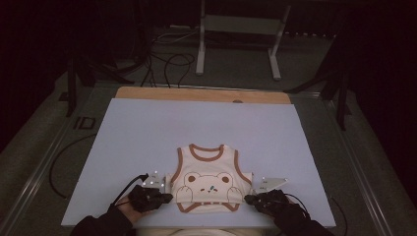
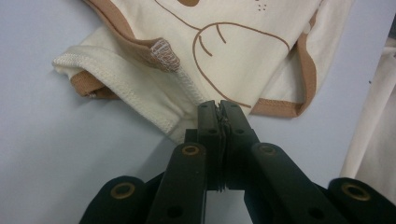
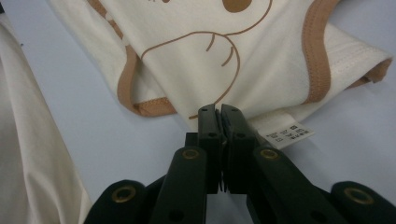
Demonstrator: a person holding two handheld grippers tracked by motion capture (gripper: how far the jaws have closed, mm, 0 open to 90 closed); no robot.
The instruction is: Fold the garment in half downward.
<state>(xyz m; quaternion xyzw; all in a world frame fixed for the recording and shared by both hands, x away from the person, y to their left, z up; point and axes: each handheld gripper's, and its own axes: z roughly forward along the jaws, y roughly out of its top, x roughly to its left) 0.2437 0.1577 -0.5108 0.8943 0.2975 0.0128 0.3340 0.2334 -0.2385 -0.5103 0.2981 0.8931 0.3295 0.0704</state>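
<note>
Bear-print vest [image 1: 209,179] lies at the lower middle of the high view on our pale blue table [image 1: 147,132]. We've got the left gripper [image 1: 164,197] pinching its left hem edge, jaws pressed together, while the right gripper [image 1: 248,199] nips the right edge beside the care label [image 3: 287,135].

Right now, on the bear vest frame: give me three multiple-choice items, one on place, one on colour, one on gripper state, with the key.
1. Where does the vest lie on the table?
A. near edge, between the grippers
B. far edge
C. left corner

2. What colour is the vest's trim?
A. blue
B. brown
C. black

3. How do the left gripper's jaws stand?
A. wide open over the vest
B. open beside it
C. shut at the vest's edge

Key:
1 A, the high view shows it close to the person, with the right gripper at its other side.
2 B, brown bands line neck, armholes and hem.
3 C, the jaws meet at the fabric edge.
</note>
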